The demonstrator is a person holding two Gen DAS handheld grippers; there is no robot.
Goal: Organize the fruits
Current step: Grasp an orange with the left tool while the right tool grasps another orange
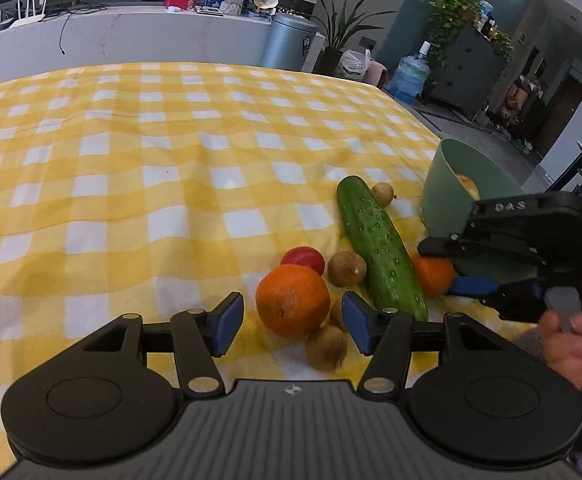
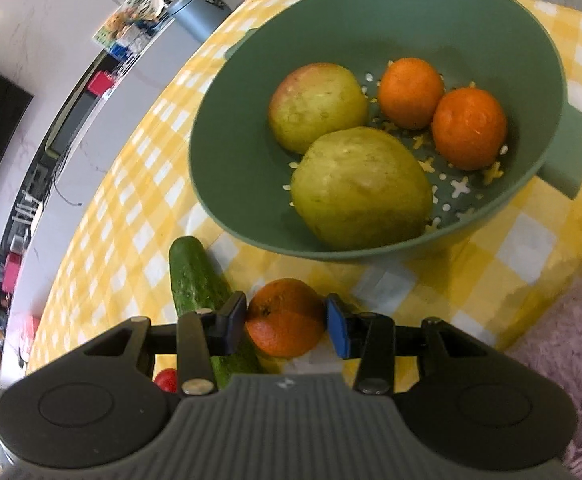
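My left gripper (image 1: 291, 322) is open, its blue pads on either side of a large orange (image 1: 292, 299) on the yellow checked cloth. Around it lie a red tomato (image 1: 303, 259), small brown fruits (image 1: 346, 268) and a long cucumber (image 1: 379, 246). My right gripper (image 2: 287, 322) is shut on a small orange (image 2: 285, 316) beside the cucumber (image 2: 195, 276); it also shows in the left wrist view (image 1: 441, 262). The green colander bowl (image 2: 251, 184) just beyond holds two yellow-green apples (image 2: 361, 188) and two small oranges (image 2: 469, 128).
The checked tablecloth (image 1: 131, 160) stretches left and far from the fruit. The table's right edge (image 1: 431, 120) lies behind the bowl (image 1: 447, 184). A counter with clutter stands behind the table. A pink fuzzy sleeve (image 2: 571, 340) is at the right.
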